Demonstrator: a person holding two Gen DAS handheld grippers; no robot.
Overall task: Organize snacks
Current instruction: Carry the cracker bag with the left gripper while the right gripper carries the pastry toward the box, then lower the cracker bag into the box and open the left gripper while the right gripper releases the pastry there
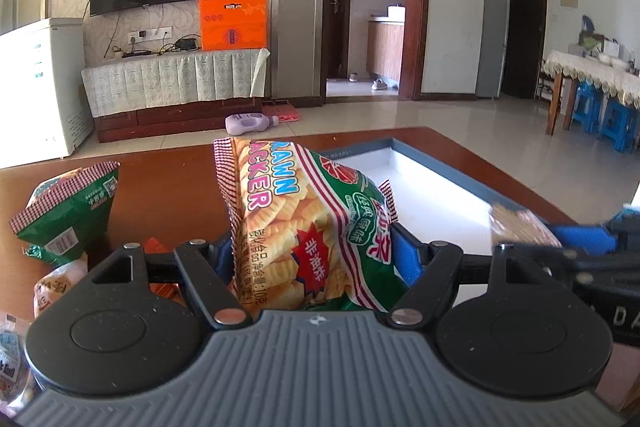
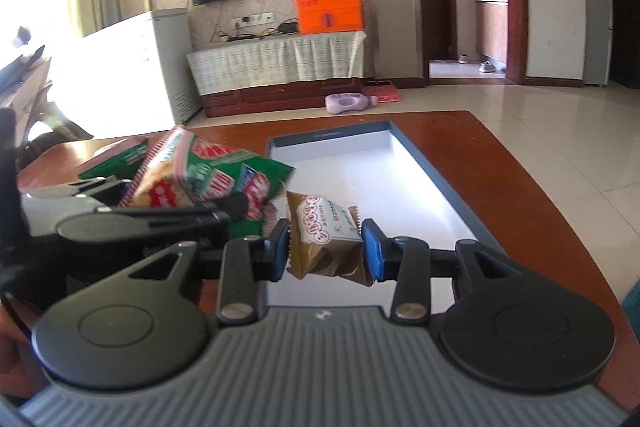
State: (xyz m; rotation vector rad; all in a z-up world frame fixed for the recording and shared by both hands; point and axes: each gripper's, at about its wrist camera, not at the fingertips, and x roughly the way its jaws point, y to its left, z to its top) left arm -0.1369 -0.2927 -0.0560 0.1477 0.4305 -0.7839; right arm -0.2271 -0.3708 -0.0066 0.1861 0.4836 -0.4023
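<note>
Green, red and white wrapping covers the prawn cracker bag (image 1: 304,223), which stands clamped between the blue pads of the left gripper (image 1: 320,259), its top tilted to the left. Its lower end hangs beside the near left corner of the shallow box (image 1: 440,171), a tray with dark blue walls and a white floor that lies on the brown wooden table (image 1: 168,179). The right gripper (image 2: 326,247) is closed on a small brown packet (image 2: 326,239) with a white label, held above the box's near end. More snack bags (image 1: 68,211) lie on the table to the left, well apart from the box. In the right wrist view the left gripper and its bag show at the left, just beside the box's left wall
</note>
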